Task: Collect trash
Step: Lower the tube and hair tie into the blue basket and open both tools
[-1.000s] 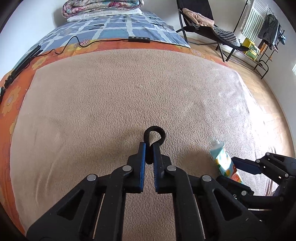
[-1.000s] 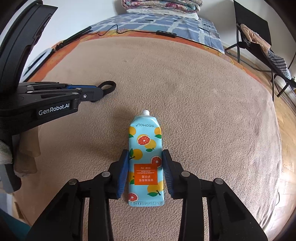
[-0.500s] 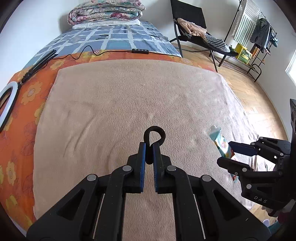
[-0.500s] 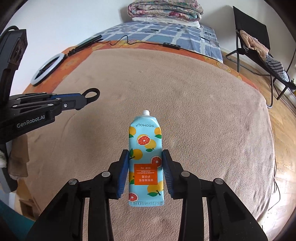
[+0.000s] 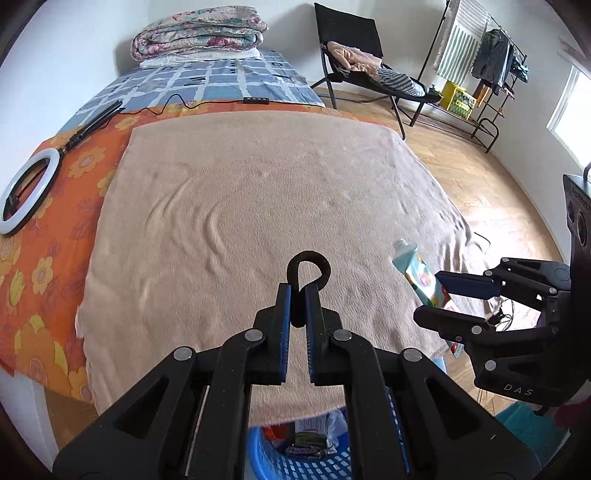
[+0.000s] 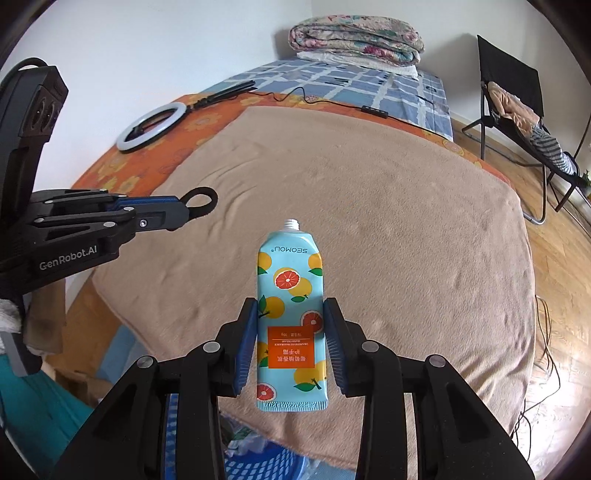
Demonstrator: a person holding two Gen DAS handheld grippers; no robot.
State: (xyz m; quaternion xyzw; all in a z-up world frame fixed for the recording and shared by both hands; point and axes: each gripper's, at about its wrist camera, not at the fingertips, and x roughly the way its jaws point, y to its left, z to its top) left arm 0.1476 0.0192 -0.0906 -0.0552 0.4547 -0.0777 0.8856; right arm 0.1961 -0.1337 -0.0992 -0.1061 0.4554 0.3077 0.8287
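My left gripper [image 5: 298, 295] is shut on a black hair tie [image 5: 308, 267], whose loop sticks out past the fingertips. It holds it above the front edge of the beige blanket [image 5: 258, 206]. My right gripper [image 6: 291, 332] is shut on a light blue tube with an orange-fruit print [image 6: 290, 314], cap end forward, lifted above the blanket [image 6: 369, 221]. The tube [image 5: 421, 275] and right gripper [image 5: 448, 295] show at the right of the left wrist view; the left gripper [image 6: 184, 214] and hair tie [image 6: 201, 201] at the left of the right wrist view. A blue basket [image 5: 295, 461] with wrappers sits below.
The basket [image 6: 255, 465] stands on the floor below the bed's front edge. A ring light [image 5: 26, 195] and cable lie on the orange sheet at left. Folded quilts [image 5: 199, 33] sit at the bed's far end. A black chair [image 5: 354, 55] and clothes rack [image 5: 480, 74] stand at right.
Both grippers have risen and pulled back toward the bed's front edge with their objects still held. The blue basket has come into view below them.
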